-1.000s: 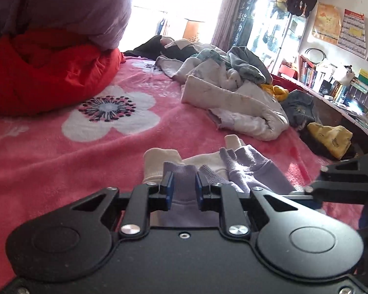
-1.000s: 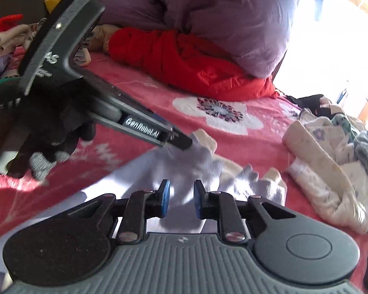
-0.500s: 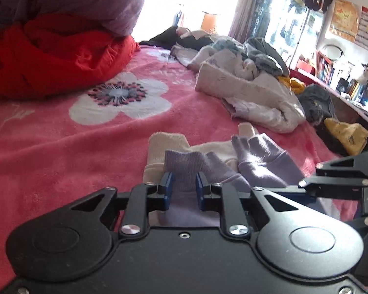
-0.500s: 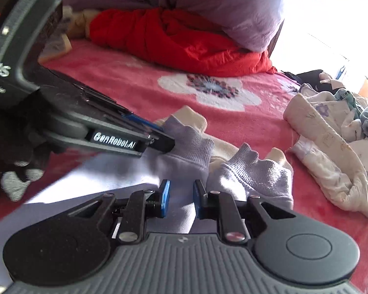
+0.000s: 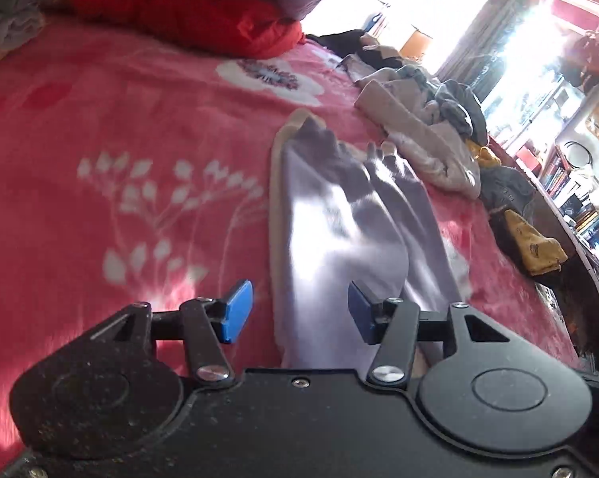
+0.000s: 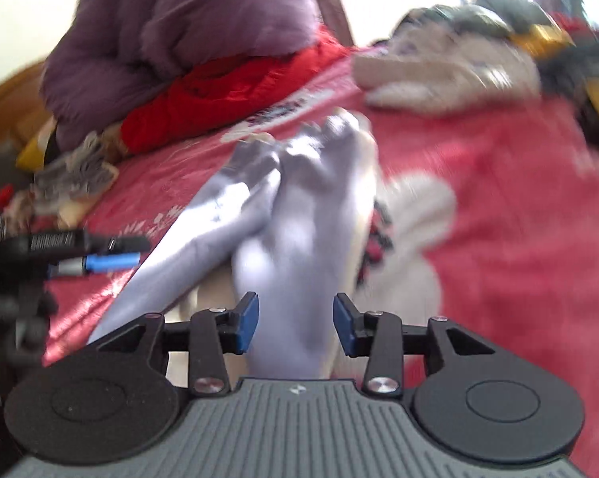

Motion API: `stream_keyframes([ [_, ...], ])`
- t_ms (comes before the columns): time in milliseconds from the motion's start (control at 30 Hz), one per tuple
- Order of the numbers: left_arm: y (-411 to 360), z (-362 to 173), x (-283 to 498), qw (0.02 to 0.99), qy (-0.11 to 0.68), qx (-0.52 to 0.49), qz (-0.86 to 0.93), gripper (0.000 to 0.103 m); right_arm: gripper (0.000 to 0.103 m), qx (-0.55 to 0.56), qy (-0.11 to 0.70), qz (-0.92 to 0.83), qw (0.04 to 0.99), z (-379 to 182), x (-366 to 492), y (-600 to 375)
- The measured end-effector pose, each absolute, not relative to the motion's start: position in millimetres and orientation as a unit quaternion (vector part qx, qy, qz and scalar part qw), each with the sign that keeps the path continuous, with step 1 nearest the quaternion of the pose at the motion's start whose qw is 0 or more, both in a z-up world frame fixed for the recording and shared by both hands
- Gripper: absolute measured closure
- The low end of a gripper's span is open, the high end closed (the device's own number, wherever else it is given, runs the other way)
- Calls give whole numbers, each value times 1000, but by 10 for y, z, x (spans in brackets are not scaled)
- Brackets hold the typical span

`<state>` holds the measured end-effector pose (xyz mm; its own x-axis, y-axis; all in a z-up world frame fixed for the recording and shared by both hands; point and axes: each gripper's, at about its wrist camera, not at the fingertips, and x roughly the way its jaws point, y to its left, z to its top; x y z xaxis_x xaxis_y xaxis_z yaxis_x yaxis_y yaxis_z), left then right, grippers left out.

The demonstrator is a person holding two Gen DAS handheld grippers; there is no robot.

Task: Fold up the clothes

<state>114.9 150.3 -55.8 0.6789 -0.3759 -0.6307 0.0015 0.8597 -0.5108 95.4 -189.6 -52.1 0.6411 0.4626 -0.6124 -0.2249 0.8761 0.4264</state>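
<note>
Both claws spread wide over lilac trousers on a pink bed.

The left claw [image 5: 295,310] hangs with its blue pads [image 5: 237,310] well apart, gripping nothing, just above the near end of the lilac trousers [image 5: 339,219]. The trousers lie lengthwise on the pink flowered blanket [image 5: 120,139], cuffs pointing away, a cream garment [image 5: 277,183] showing under their left edge. The right claw [image 6: 295,326] is likewise parted and empty, hovering over the same trousers [image 6: 295,239]; its view is blurred. Beyond the cuffs sits a heap of unfolded clothes [image 5: 427,135]. A red quilt [image 5: 188,8] and a purple one [image 6: 180,32] are bunched at the far side.
</note>
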Motion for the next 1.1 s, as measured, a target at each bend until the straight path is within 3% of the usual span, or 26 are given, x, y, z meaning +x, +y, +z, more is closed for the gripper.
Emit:
stream_keyframes([
  [167,1614,-718,786,850,407,-323,-84,50,56,342,407,183,827,-1008,649,-2184],
  [367,1757,-879,591,798,408,-436,-85,50,56,475,401,187,760,-1291,542,-2321],
  [800,1853,-1033,516,756,399,-510,-94,53,60,547,364,203,726,-1450,422,-2376],
  [867,1855,-1050,511,757,402,-508,-90,63,61,555,361,204,721,-1466,419,-2388],
  [1033,1858,-1098,496,757,410,-502,-81,88,85,542,368,196,730,-1494,421,-2356],
  [1100,1859,-1117,490,758,413,-499,-77,90,89,535,368,196,735,-1501,418,-2341],
])
